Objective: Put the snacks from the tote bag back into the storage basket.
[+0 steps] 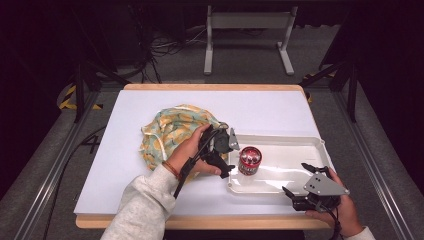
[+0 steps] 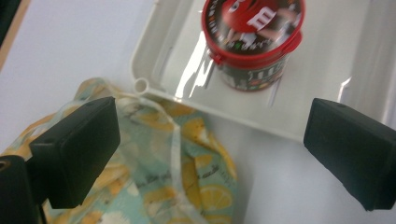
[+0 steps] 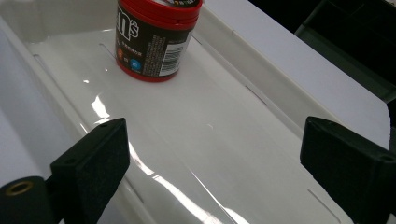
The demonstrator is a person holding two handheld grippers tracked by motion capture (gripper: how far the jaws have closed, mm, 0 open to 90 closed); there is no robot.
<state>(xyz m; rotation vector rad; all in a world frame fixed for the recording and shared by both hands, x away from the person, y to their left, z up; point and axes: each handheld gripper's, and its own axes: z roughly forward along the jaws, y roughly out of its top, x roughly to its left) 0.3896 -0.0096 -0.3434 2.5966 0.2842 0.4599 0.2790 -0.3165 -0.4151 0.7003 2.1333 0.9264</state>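
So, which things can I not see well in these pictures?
- Candy tub: its lid top is cut off by the upper edge in the right gripper view; its lid print is blurred in the left gripper view.
- Lemon-print cloth bag: the left hand covers its near side in the high view.

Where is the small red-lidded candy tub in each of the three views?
High view: small red-lidded candy tub stands centre, at the tray's left end.
Left gripper view: top centre-right.
Right gripper view: top, left of centre.
Shared landmark: shallow white plastic tray.
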